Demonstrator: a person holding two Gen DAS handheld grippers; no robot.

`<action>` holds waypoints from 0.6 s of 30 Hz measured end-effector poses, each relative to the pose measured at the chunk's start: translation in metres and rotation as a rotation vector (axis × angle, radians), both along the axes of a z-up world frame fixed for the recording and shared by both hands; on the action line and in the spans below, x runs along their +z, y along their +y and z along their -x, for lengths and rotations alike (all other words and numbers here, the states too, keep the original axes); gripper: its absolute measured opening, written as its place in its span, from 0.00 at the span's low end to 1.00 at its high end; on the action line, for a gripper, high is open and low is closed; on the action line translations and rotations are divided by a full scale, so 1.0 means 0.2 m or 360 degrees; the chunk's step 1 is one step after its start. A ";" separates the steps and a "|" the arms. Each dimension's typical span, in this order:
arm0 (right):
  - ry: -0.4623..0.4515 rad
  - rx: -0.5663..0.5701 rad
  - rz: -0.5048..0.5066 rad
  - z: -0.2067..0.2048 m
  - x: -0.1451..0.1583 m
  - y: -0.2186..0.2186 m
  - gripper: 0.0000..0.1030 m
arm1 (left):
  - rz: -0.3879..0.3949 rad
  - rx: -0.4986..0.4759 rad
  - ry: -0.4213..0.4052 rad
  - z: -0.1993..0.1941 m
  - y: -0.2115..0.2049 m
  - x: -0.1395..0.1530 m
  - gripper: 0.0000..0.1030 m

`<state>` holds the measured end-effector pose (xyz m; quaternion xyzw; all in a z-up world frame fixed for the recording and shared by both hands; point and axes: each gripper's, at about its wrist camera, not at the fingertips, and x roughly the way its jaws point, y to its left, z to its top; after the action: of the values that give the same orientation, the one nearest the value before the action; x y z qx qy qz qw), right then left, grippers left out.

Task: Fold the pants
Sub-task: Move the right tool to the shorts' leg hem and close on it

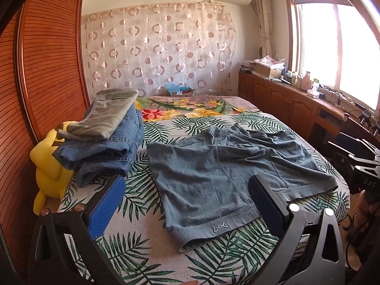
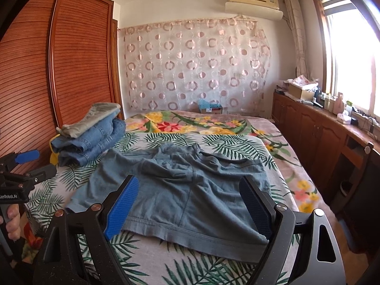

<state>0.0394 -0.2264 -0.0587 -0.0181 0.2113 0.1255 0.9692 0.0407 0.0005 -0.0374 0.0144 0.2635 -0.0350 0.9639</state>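
Note:
A pair of grey-blue shorts (image 1: 213, 173) lies spread flat on the leaf-print bed sheet (image 1: 152, 249), legs toward me, waistband away. It shows in the right wrist view too (image 2: 180, 190). My left gripper (image 1: 187, 204) is open and empty, hovering above the near left leg hem. My right gripper (image 2: 190, 206) is open and empty, hovering above the near right leg hem. The left gripper also shows at the left edge of the right wrist view (image 2: 35, 163), and the right gripper's body at the right edge of the left wrist view (image 1: 361, 163).
A stack of folded jeans and grey pants (image 1: 104, 137) sits at the bed's left, above a yellow plush toy (image 1: 47, 173). A wooden wardrobe (image 1: 47, 71) stands left. Wooden cabinets (image 1: 285, 99) with clutter run along the right under the window. A floral blanket (image 1: 190, 109) covers the far bed.

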 end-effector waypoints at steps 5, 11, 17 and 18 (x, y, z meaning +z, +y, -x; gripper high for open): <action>0.0016 -0.0019 0.0016 -0.04 0.04 -0.04 0.81 | 0.0001 -0.0030 0.0019 -0.08 0.01 -0.01 1.00; 0.0034 -0.0018 0.0031 -0.10 0.08 -0.05 0.77 | -0.0006 -0.0074 0.0049 -0.17 0.01 -0.02 1.00; 0.0103 0.0040 0.0042 -0.22 0.08 -0.09 0.65 | 0.0018 -0.0123 0.0102 -0.28 0.00 -0.04 1.00; 0.0116 0.0054 0.0052 -0.25 0.07 -0.09 0.62 | 0.0024 -0.0134 0.0111 -0.30 -0.01 -0.05 1.00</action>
<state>0.0892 -0.2450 -0.0440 -0.0329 0.2481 0.1389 0.9581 0.0998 -0.0014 -0.0473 0.0169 0.2958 -0.0779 0.9519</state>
